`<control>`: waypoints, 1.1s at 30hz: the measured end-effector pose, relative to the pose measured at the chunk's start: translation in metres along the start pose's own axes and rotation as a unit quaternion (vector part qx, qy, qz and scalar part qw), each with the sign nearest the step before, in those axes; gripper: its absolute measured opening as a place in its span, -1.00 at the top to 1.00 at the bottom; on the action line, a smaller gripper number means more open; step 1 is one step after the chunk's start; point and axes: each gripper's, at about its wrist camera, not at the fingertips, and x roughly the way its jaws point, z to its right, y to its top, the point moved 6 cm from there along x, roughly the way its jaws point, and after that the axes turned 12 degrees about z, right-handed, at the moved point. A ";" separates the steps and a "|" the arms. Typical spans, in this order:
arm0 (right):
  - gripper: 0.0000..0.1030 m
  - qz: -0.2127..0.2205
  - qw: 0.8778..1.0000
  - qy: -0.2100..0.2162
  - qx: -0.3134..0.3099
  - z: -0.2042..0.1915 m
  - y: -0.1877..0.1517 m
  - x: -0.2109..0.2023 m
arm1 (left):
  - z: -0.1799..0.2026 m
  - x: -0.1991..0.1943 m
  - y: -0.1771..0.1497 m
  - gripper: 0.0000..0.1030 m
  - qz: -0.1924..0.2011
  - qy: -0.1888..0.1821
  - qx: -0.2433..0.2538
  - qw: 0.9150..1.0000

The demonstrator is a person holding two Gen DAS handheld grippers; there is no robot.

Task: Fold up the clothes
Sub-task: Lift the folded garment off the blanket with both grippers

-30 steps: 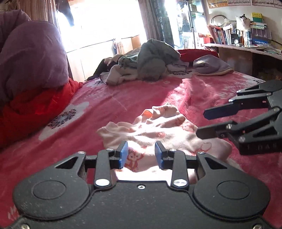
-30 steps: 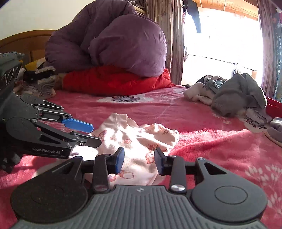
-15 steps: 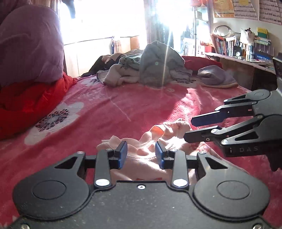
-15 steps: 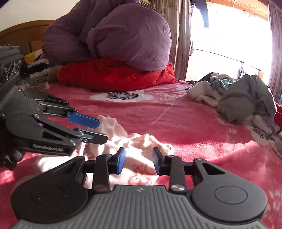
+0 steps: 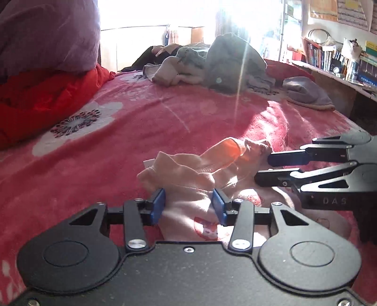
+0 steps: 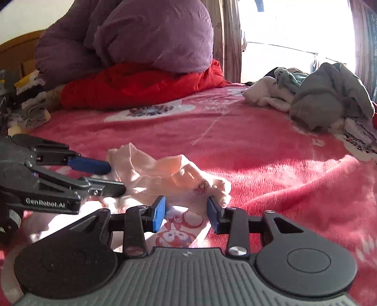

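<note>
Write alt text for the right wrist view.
The open right gripper straddles a crumpled pale pink garment on a red floral blanket, with the left gripper reaching in from the left. Behind lie a purple duvet and a grey clothes pile.

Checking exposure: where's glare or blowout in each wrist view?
Left wrist: window blown out, flare streak down over the grey clothes pile; sun patch on the pink garment. Right wrist: window clipped white; garment partly overexposed.

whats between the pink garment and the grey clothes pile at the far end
Only bare red floral blanket lies between the pink garment and the grey clothes pile; both wrist views show it.
</note>
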 end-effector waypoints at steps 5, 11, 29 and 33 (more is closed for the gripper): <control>-0.14 -0.006 0.989 -0.012 0.146 0.023 -0.002 -0.024 | -0.028 -0.025 -0.002 0.12 -0.007 0.001 -0.132 0.991; -0.14 -0.031 0.939 0.024 0.341 0.037 -0.033 -0.040 | -0.041 -0.031 -0.031 0.12 -0.052 -0.018 -0.313 0.948; 0.65 0.011 0.877 0.083 0.473 0.032 -0.048 -0.005 | -0.036 -0.018 -0.036 0.79 -0.024 -0.074 -0.438 0.896; 0.66 0.030 0.864 0.107 0.492 0.023 -0.035 -0.021 | -0.036 -0.052 -0.026 0.80 -0.003 -0.077 -0.453 0.888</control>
